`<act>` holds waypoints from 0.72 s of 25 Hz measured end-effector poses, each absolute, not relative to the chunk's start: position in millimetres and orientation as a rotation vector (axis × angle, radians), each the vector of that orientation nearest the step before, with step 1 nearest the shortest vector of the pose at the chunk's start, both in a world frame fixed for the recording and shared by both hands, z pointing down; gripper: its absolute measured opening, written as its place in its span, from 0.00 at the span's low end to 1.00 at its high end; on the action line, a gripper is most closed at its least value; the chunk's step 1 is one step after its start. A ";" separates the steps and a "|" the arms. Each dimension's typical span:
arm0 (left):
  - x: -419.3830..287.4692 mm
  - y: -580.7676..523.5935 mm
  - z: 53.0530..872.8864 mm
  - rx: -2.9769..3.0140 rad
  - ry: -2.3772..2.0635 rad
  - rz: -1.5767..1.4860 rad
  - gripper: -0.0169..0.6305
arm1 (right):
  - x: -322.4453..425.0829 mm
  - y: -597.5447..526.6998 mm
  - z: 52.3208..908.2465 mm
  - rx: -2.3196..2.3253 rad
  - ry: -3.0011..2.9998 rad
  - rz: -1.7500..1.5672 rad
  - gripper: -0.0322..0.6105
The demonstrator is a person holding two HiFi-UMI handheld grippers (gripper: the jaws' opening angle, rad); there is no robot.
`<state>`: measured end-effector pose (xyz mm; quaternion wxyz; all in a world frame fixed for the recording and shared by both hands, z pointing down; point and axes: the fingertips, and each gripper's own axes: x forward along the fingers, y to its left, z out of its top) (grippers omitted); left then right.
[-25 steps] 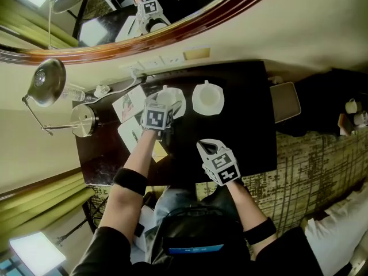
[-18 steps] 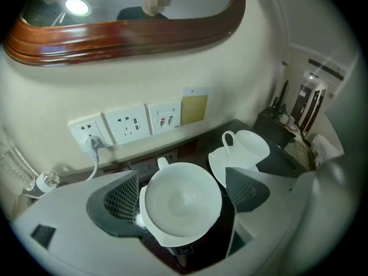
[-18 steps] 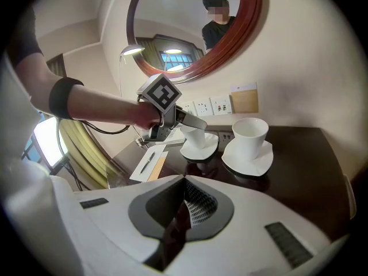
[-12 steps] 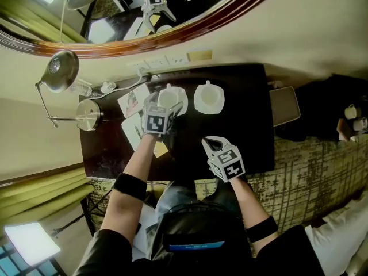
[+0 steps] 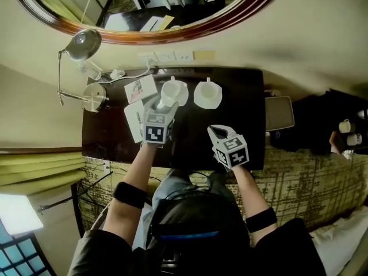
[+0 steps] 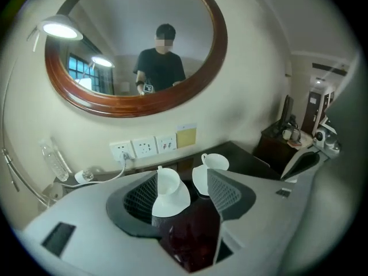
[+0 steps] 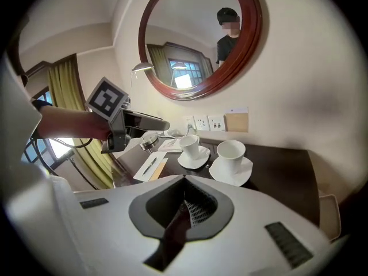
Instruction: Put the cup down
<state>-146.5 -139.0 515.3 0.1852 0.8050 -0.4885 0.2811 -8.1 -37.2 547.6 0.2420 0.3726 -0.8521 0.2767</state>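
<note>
Two white cups stand on saucers at the back of the dark table (image 5: 241,105): the left cup (image 5: 172,90) (image 6: 167,184) (image 7: 190,144) and the right cup (image 5: 207,92) (image 6: 215,162) (image 7: 231,153). My left gripper (image 5: 163,106) (image 6: 183,180) hovers just in front of the left cup, apart from it. Its jaws are open and have just been closing, with nothing between them. My right gripper (image 5: 216,133) (image 7: 185,209) is shut and empty, over the table's front right. The left gripper (image 7: 150,122) also shows in the right gripper view.
A desk lamp (image 5: 82,42) with a round base (image 5: 94,97) stands at the table's left, beside a bottle (image 5: 89,69), a leaflet (image 5: 140,88) and a notepad (image 5: 134,121). Wall sockets (image 5: 165,57) and an oval mirror (image 5: 144,16) are behind. A grey tray (image 5: 280,113) lies to the right.
My left gripper has drawn back from the left cup and risen, and its jaws have narrowed. The cup stays on its saucer. My right gripper has risen and shifted right a little.
</note>
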 end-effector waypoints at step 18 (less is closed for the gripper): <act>-165.2 -40.5 494.1 2.130 -1.528 0.492 0.04 | 26.2 -40.3 516.1 1.031 -2.359 0.615 0.07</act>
